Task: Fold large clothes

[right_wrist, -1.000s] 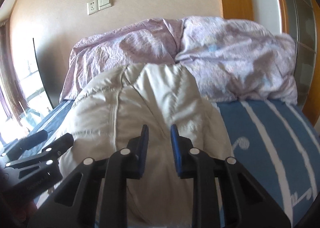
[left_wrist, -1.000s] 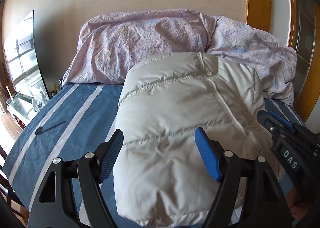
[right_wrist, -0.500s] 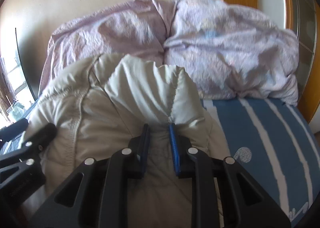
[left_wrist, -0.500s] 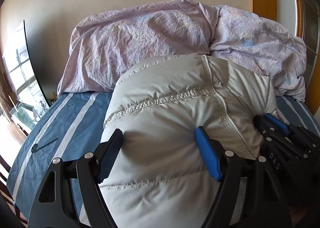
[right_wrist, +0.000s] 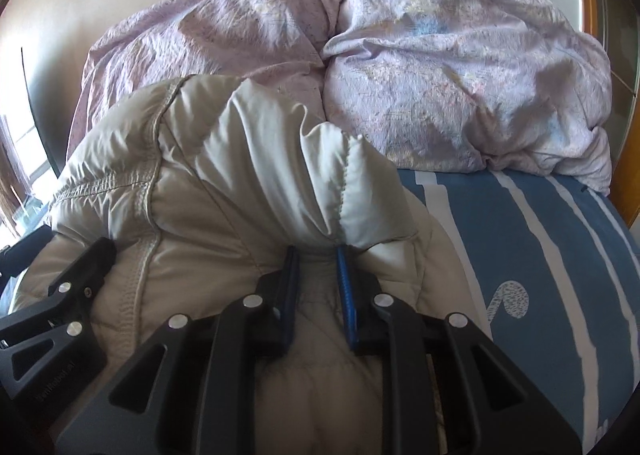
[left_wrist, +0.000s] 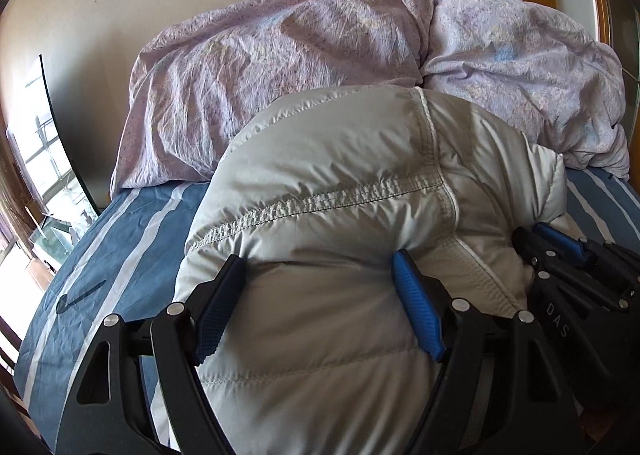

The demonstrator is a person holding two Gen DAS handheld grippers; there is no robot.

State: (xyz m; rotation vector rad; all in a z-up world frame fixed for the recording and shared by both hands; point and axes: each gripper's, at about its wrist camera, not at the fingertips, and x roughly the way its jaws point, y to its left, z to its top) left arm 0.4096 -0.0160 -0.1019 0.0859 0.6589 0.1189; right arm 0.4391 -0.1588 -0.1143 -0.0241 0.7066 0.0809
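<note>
Crosswise, puffer jacket (left_wrist: 328, 239) bunched, bed (left_wrist: 120, 255)

Pale grey quilted jacket (left_wrist: 320, 183), lilac speckled duvet (left_wrist: 280, 67), blue sheet (right_wrist: 540, 255) with white stripes.

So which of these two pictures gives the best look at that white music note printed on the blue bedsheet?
The right wrist view. There the white music note lies in plain sight on the blue striped bedsheet, beside the puffy jacket. The left wrist view does not show the note at all; the jacket and the right gripper fill that side of the picture.
</note>
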